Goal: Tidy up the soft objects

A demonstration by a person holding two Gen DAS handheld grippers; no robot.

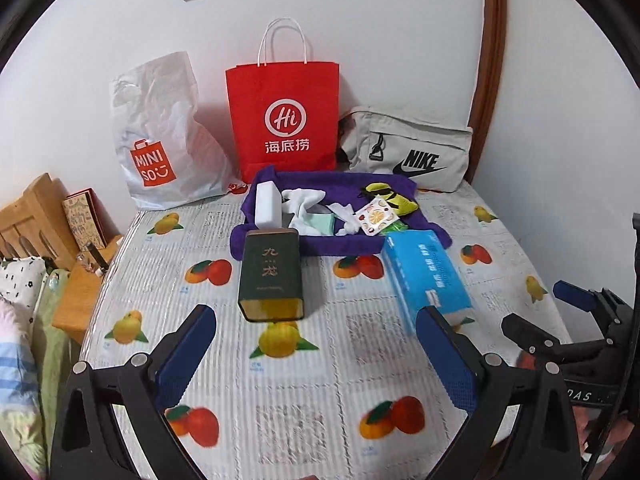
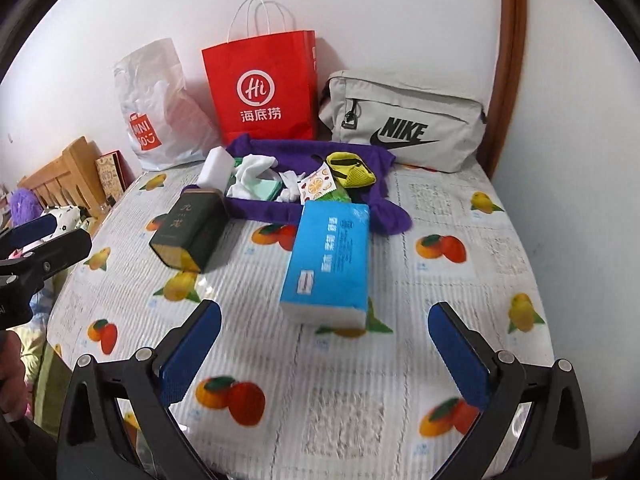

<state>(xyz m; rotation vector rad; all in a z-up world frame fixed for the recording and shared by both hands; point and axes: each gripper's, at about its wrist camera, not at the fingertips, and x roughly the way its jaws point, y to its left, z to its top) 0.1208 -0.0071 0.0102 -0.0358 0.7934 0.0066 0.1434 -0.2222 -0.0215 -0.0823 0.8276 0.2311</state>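
A purple cloth tray (image 1: pixel 344 244) (image 2: pixel 256 210) lies mid-table holding a white sponge block (image 1: pixel 267 205) (image 2: pixel 215 168), white socks (image 1: pixel 302 202) (image 2: pixel 252 174), a mint cloth (image 1: pixel 322 224), a fruit-print sachet (image 1: pixel 376 216) (image 2: pixel 316 184) and a yellow-green pouch (image 1: pixel 394 198) (image 2: pixel 352 172). A blue tissue pack (image 1: pixel 424 276) (image 2: pixel 328 264) and a dark green tin (image 1: pixel 272 276) (image 2: pixel 188 232) lie in front of it. My left gripper (image 1: pixel 316 356) is open and empty, short of the tin. My right gripper (image 2: pixel 324 352) is open and empty, just short of the tissue pack; it shows in the left view (image 1: pixel 560 320).
A red paper bag (image 1: pixel 282 120) (image 2: pixel 260 88), a white Miniso plastic bag (image 1: pixel 160 140) (image 2: pixel 156 108) and a grey Nike bag (image 1: pixel 408 148) (image 2: pixel 404 120) stand against the back wall. A wooden rack (image 1: pixel 36 220) and bedding are at the left, off the fruit-print tablecloth (image 1: pixel 304 400).
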